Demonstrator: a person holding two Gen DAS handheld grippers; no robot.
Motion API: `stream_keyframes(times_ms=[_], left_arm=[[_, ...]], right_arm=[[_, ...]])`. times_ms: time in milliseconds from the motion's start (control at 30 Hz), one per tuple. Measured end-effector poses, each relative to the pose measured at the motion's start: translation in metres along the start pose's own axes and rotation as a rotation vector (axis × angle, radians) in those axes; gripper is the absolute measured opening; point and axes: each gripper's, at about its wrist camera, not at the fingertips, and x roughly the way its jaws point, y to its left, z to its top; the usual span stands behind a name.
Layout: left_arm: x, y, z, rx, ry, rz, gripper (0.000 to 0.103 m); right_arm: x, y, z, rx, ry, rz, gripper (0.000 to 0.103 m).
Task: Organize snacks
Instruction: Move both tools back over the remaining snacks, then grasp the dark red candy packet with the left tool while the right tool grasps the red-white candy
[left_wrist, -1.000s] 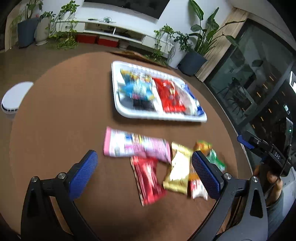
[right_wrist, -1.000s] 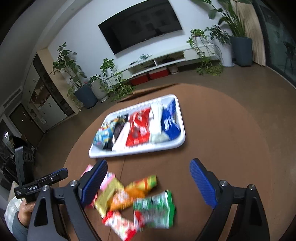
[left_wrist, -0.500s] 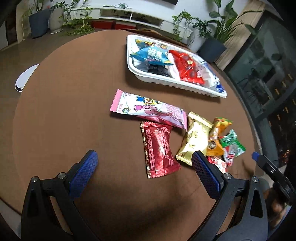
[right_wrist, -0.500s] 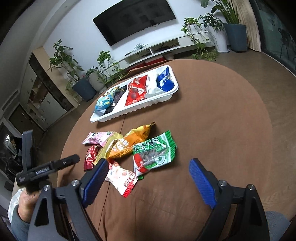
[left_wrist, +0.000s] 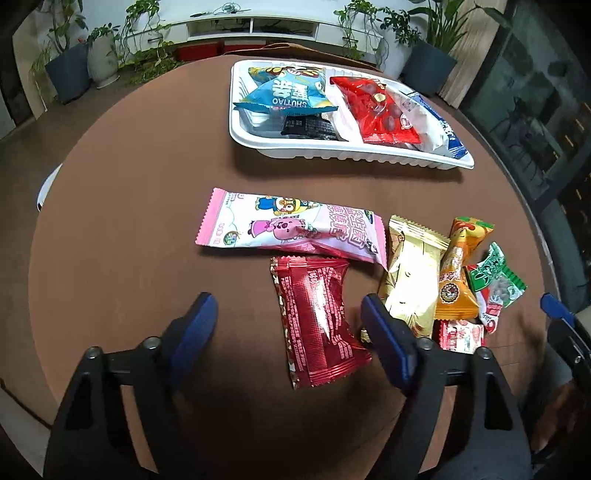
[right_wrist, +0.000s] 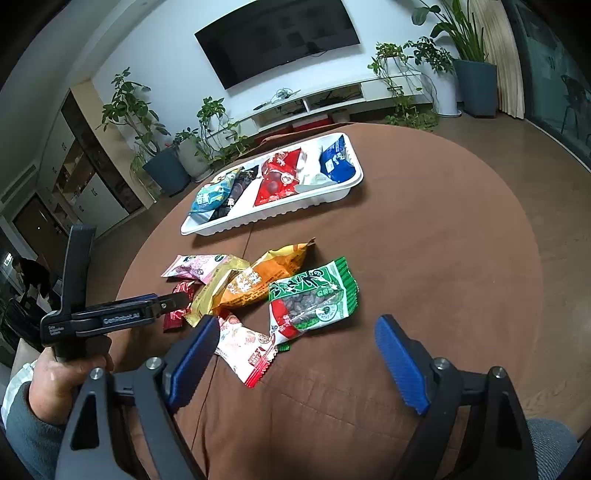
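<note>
Since the earlier frames the left gripper has come in lower over the loose snacks, and its fingers have just been closing partway; they are still apart and pressing on nothing, with the dark red packet lying between them in the left wrist view, whether they reach it I cannot tell. Taking that dark red packet as the landmark: the pink cartoon packet lies just beyond it, its near edge overlapping the red one's top. To its right sits the gold packet, then the orange packet, with the green packet furthest right and a small red-and-white packet nearest the person. Well beyond the landmark, across the brown counter, stands the white tray, already holding blue, black, red and white packets.

The right gripper has its fingers spread wide and released, hovering over the red-and-white packet and the green one, gripping neither.
</note>
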Motion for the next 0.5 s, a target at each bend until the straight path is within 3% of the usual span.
stream_keyframes(times_ms=[67,267,400,500], left_arm=[[0.001,-0.001,0.002,0.010,0.001,0.013,0.068],[0.010,-0.016,0.003,0.107,0.028,0.083,0.068],[0.012,-0.020,0.007,0.131,0.042,0.076,0.067],[0.012,-0.026,0.009,0.164,0.047,0.057,0.052]], right_arm=[[0.000,0.000,0.000,-0.001,-0.002,0.000,0.088],[-0.002,0.001,0.000,-0.009,-0.004,-0.009,0.087],[-0.003,0.003,0.001,-0.023,-0.009,-0.006,0.086],[-0.002,0.007,0.000,-0.048,0.000,0.003,0.084]])
